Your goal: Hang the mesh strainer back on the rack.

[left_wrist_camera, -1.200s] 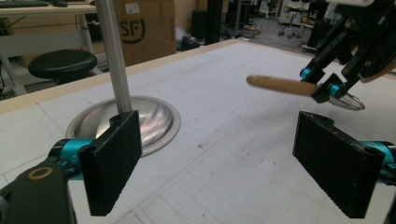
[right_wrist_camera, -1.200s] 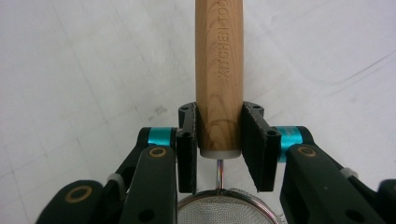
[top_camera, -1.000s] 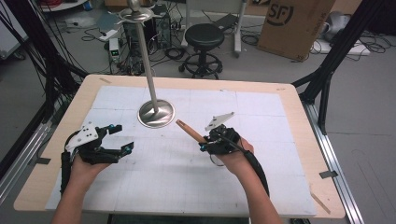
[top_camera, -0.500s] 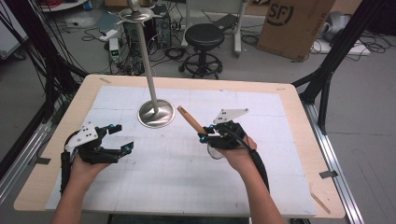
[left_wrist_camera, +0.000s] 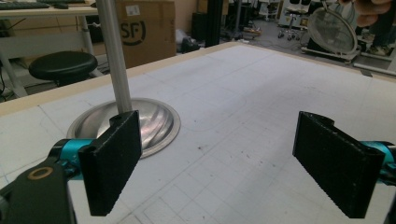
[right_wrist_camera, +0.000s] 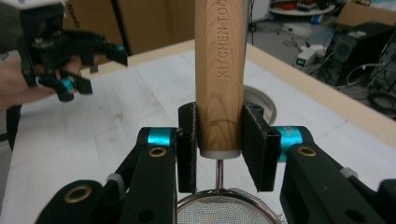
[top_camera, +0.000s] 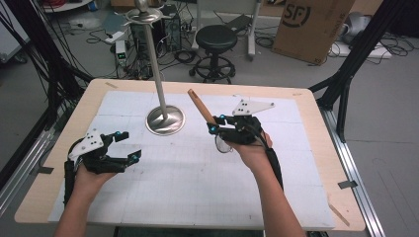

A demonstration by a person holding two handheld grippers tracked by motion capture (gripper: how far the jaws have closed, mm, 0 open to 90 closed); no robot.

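The worktop [top_camera: 306,197] is a pale wooden board covered by a white gridded sheet. On it, toward the far left, stands a metal stand [top_camera: 157,74]: a thin upright pole rising from a round, domed base that sits on the sheet, with a small round dish at the top. In the left gripper view the same stand [left_wrist_camera: 122,105] shows its base just beyond the left jaw.

The right hand-held gripper [top_camera: 223,125] is held above the middle of the worktop, a little toward the right edge. Its jaws are pressed against the wooden handle of a strainer [top_camera: 203,109]; the handle slants up and toward the far left, ending near the stand's pole but apart from it. In the right gripper view the handle [right_wrist_camera: 219,70] stands between the two pads, stamped with lettering, and a metal neck runs from its lower end to the wire mesh bowl at the bottom edge.

The left hand-held gripper [top_camera: 126,145] is held over the near left part of the worktop, jaws spread wide with nothing between them; the left gripper view shows bare sheet in the gap.
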